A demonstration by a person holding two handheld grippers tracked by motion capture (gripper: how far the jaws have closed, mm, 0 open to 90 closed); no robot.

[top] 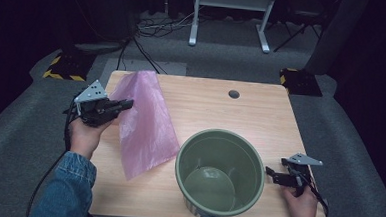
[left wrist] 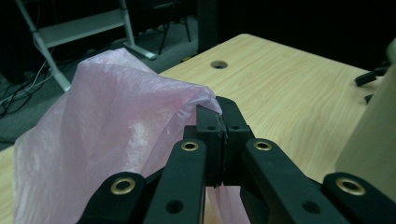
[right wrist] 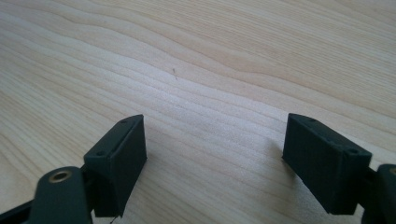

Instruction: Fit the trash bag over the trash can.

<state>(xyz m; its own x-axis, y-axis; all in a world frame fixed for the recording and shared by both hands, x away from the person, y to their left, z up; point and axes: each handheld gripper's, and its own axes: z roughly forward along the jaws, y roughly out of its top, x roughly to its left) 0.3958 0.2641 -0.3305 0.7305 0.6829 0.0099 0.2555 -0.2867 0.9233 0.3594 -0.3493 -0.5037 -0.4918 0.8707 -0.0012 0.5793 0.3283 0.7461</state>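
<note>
A thin pink plastic bag lies partly lifted on the left half of the wooden table. My left gripper is shut on the bag's left edge and holds that edge raised; in the left gripper view the jaws pinch a fold of the pink bag at the left gripper. A green plastic bucket stands upright and empty at the front centre. My right gripper rests low, just right of the bucket, open; in the right gripper view the right gripper has bare wood between its fingers.
A round cable hole sits near the table's far edge. Behind the table are a white frame, cables on the grey floor, and two black and yellow floor blocks. Bare wood lies at the back right of the table.
</note>
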